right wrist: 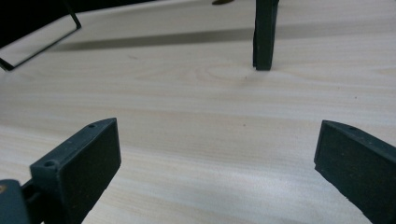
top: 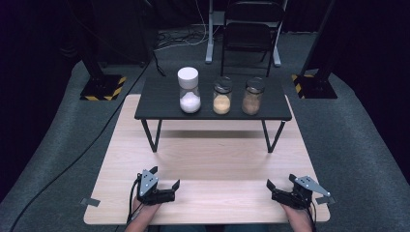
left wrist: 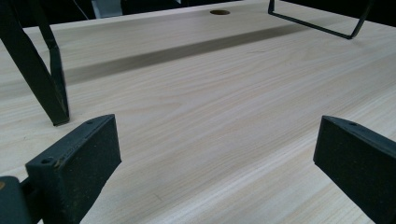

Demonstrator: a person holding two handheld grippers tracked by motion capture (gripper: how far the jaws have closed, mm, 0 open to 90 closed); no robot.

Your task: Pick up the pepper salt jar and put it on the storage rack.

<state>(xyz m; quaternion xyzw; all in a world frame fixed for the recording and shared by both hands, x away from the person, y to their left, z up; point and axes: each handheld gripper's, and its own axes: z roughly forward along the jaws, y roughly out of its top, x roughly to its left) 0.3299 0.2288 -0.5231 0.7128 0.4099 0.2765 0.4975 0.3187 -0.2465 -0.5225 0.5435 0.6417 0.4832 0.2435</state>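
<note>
Three glass jars stand in a row on a low black riser (top: 159, 104): one with a white lid and white powder (top: 189, 92), one with pale yellow powder (top: 222, 95), one with brown powder (top: 253, 95). My left gripper (top: 165, 177) rests low over the wooden table (top: 212, 159) near its front left, open, nothing between its fingers (left wrist: 79, 158). My right gripper (top: 280, 180) sits near the front right, open and empty too, its fingers (right wrist: 81, 163) wide apart. Both grippers are well short of the riser and the jars.
The riser's thin black legs (left wrist: 46, 79) (right wrist: 265, 35) stand on the table ahead of the grippers, with a shadowed gap under its top. A black folding chair (top: 249, 34) and stand bases with hazard stripes (top: 102, 88) are on the grey carpet beyond the table.
</note>
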